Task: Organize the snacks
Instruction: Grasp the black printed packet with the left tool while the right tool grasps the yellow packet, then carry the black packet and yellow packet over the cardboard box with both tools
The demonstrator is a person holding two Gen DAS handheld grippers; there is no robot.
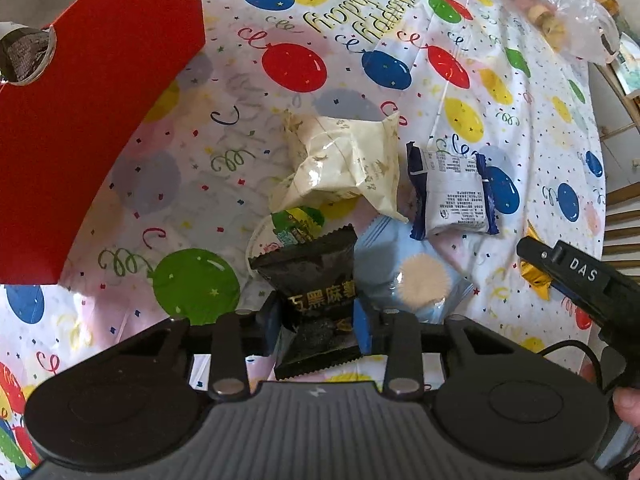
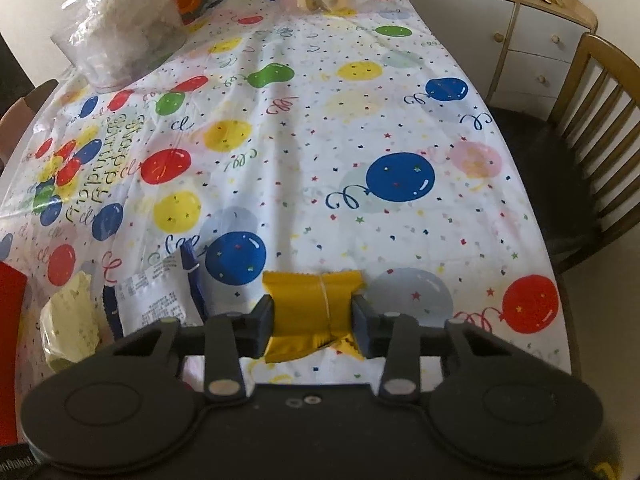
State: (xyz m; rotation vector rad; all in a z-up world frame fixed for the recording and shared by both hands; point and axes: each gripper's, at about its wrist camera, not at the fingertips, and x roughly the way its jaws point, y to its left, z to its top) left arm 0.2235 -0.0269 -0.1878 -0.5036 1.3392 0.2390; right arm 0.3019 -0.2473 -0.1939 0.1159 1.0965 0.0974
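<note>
Both claws were at the pick-up step, each already closed on a snack. In the left wrist view the left claw [image 1: 318, 320] had its blue pads pressed against the sides of a black packet [image 1: 316, 292] at 6 o'clock, the packet standing tilted between them with its lower end crumpled. Just beyond it, at about 5 o'clock, lay a pale blue packet [image 1: 412, 280], touching the black one, and a green-and-white wrapper [image 1: 294, 226] peeked out behind the black packet. Farther on, near the middle, sat a cream packet [image 1: 344, 164], with a white-and-navy packet [image 1: 454, 194] just beside it at 3 o'clock. The red box [image 1: 100, 120] stood at 10 o'clock, well apart from the pile, its opening not shown. In the right wrist view the right claw [image 2: 313, 316] was clamped on a yellow packet [image 2: 308, 304] at 6 o'clock, low over the table [image 2: 360, 140]; whether the packet had left the cloth could not be told. The same claw [image 1: 560, 264] showed at 4 o'clock in the left view. Clear bags [image 2: 120, 40] lay at the far edge, around 11 and 12 o'clock. The next move probably called for carrying each held packet up and toward the red box, likely the place for the snacks, with the left going first since it was nearer, and keeping the grip firm because the slick wrappers could slip.
</note>
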